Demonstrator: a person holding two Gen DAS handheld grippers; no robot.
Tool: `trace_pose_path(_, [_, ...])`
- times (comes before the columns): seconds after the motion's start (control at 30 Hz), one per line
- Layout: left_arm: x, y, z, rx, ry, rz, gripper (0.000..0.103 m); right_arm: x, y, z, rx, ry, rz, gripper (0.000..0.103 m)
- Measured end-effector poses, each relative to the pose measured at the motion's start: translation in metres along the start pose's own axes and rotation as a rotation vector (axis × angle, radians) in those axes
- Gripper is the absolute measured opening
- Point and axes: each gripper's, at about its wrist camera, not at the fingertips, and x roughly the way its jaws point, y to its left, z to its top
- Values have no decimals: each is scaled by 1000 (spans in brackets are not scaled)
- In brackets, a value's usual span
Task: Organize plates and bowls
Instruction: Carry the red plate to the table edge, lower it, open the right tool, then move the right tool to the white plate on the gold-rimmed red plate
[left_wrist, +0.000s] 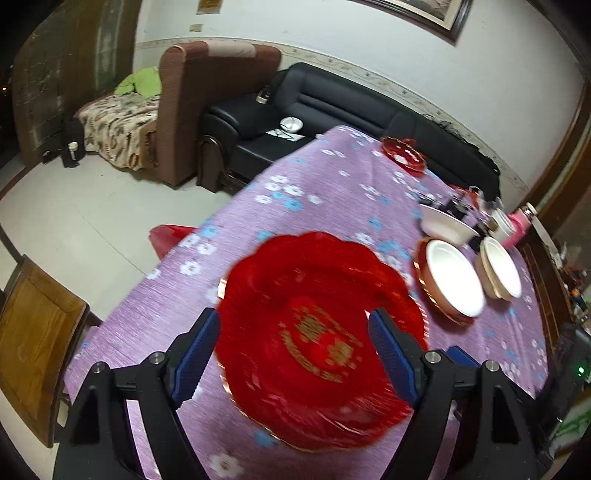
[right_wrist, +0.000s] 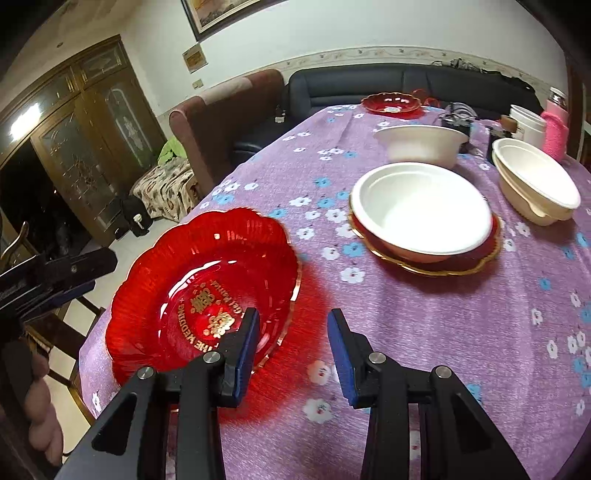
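1. The left gripper (left_wrist: 293, 354) hangs over the red plate (left_wrist: 317, 339). Its fingers (left_wrist: 197, 354) are wide apart, one at each side of the plate. I cannot tell whether they touch it, because the picture is blurred.
2. The right gripper (right_wrist: 293, 350) has its fingers (right_wrist: 247, 350) apart too. The rim of the plate (right_wrist: 203, 291) lies between them, at 9 o'clock. The plate looks tilted, so maybe this rim is lifted; I am not sure.
3. At 1 o'clock from the right gripper, a white bowl (right_wrist: 421, 210) sits in a second red plate (right_wrist: 491, 240) on the worktop (right_wrist: 480, 332).
4. I judge that the red plate must go with that one, so the bowl there is an obstacle.
5. Two more bowls stand farther: one (right_wrist: 421, 142) at 12 o'clock, a nested pair (right_wrist: 535, 181) at 2 o'clock.
6. A third red plate (right_wrist: 391, 101) lies at the far edge.
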Motion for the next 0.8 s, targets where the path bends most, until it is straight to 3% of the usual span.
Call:
trace_pose_path(0.27, [-10, -35, -13, 70, 16, -82, 82, -23, -18, 0, 12, -38, -11, 47])
trace_pose_path(0.47, [-16, -64, -21, 170, 14, -74, 82, -36, -35, 5, 36, -63, -23, 47])
trace_pose_path(0.8, [-14, -93, -28, 203, 49, -103, 82, -55, -69, 11, 70, -96, -56, 47])
